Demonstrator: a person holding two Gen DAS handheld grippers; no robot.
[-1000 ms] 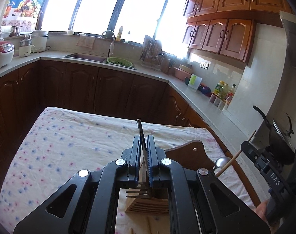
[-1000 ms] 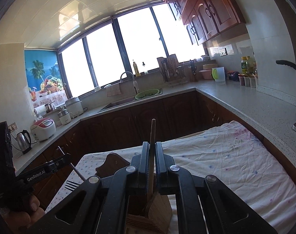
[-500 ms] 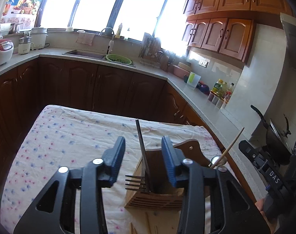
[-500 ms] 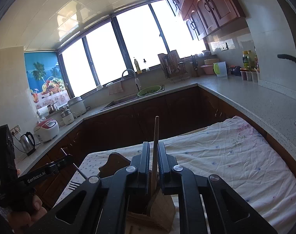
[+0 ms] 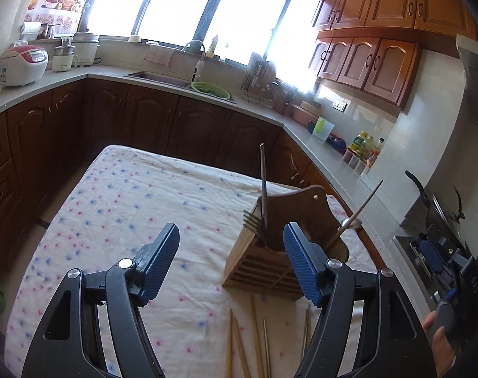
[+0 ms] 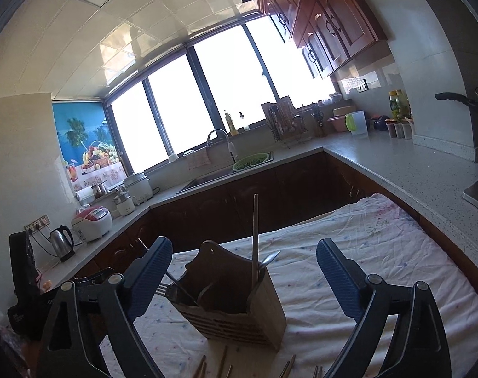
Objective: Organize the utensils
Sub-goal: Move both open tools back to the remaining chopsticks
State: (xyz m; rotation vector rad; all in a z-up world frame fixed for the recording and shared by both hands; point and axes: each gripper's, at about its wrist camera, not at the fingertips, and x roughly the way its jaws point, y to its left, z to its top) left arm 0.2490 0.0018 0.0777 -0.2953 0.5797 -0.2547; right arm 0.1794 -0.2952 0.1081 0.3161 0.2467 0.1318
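- Fork [image 5: 263, 195]: stands in the wooden utensil holder [image 5: 264, 267] with its handle up, long axis near vertical, leaning slightly away from you in the left wrist view. Tines stick out at the holder's left rim.
- Wooden-handled spoon [image 5: 355, 217]: sits in the holder's right side, handle up and slanting to the upper right, metal bowl showing at the rim. In the right wrist view its handle [image 6: 255, 239] reads almost upright.
- Holder stands upright on the table [image 5: 119, 208], which has a floral cloth, right of centre. Slatted front faces you, tall curved back panel is on the far side.
- Loose chopsticks [image 5: 239, 343] lie flat on the cloth just in front of the holder, long axes running roughly toward it.
- Your left gripper [image 5: 231, 261]: fingers are opening, already well apart, nothing between them. The holder sits just beyond the right finger [image 5: 298, 264], not touched.
- Your right gripper [image 6: 243, 278]: fingers are opening, very wide. The holder is in the gap's line of sight, but the pads are clear of it and of the spoon.
- Left gripper pitches down at the table; the right one is closer to level.
- Your right hand [image 5: 440, 346] shows at the right edge of the left view, holding the other gripper beside the table.
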